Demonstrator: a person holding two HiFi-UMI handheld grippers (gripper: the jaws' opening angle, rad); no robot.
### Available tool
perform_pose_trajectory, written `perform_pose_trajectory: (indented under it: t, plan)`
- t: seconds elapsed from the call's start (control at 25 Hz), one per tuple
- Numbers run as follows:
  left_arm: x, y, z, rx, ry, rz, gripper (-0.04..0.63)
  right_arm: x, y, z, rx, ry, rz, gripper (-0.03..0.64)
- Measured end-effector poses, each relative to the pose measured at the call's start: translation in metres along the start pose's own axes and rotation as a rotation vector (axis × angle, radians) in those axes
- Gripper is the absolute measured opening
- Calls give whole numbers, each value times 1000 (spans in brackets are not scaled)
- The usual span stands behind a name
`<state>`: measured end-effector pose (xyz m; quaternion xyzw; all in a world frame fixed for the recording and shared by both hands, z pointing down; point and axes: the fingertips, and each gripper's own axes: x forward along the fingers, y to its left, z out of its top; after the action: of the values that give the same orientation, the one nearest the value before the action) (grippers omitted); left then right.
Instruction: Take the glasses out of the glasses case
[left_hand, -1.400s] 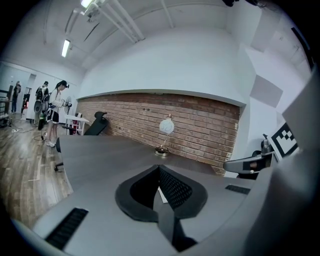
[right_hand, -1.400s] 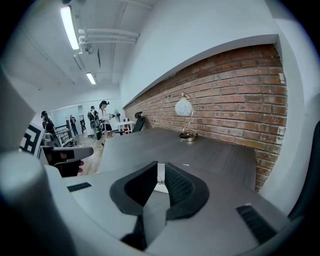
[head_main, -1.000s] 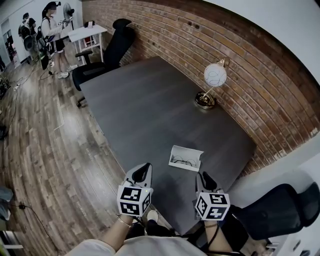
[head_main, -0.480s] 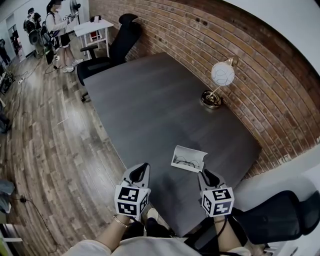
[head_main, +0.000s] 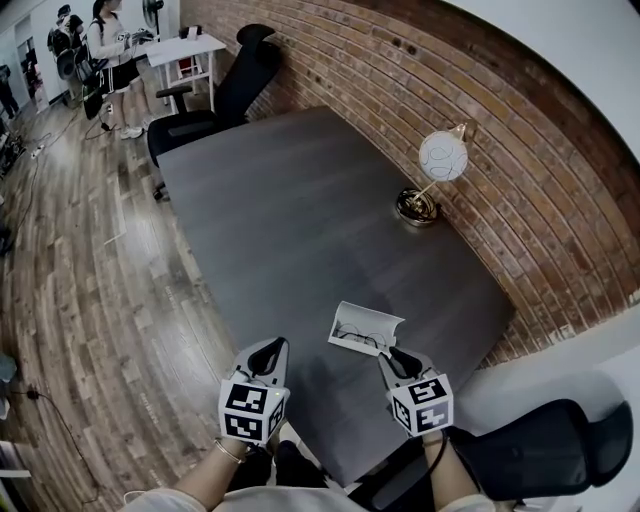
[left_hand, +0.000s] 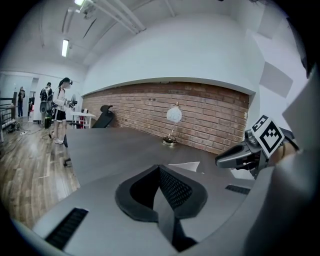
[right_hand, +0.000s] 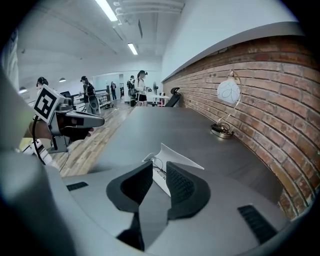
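Glasses case (head_main: 367, 323): white, flat and hinged, lying open on the table's near right part with its lid raised on the far side.
Glasses (head_main: 357, 338): thin wire frame with round lenses, lying inside the open case.
Right gripper (head_main: 390, 353): just at the case's near edge; its jaws stand narrowly apart, gripping nothing, and the case's white edge shows through the gap in the right gripper view.
Left gripper (head_main: 271, 346): over the table's near edge, apart from the case; its jaws are pressed together at the tips with nothing between them.
Table (head_main: 300, 220): dark grey, matte, wood-grained top.
Lamp (head_main: 432, 172): white globe shade on a round brass base, beside the red brick wall (head_main: 470, 100).
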<state>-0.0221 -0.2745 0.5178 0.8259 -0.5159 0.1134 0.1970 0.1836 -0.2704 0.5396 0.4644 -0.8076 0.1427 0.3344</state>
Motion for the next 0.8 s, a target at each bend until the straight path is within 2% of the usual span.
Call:
perform_pose_trajectory:
  t: [0.36, 0.8]
  plan:
    - [14, -8, -15, 3, 37, -21, 17, 24, -6, -1, -142, 55, 75, 87]
    - [24, -1, -23, -22, 54, -2, 17, 51, -1, -10, -233, 137, 149, 89]
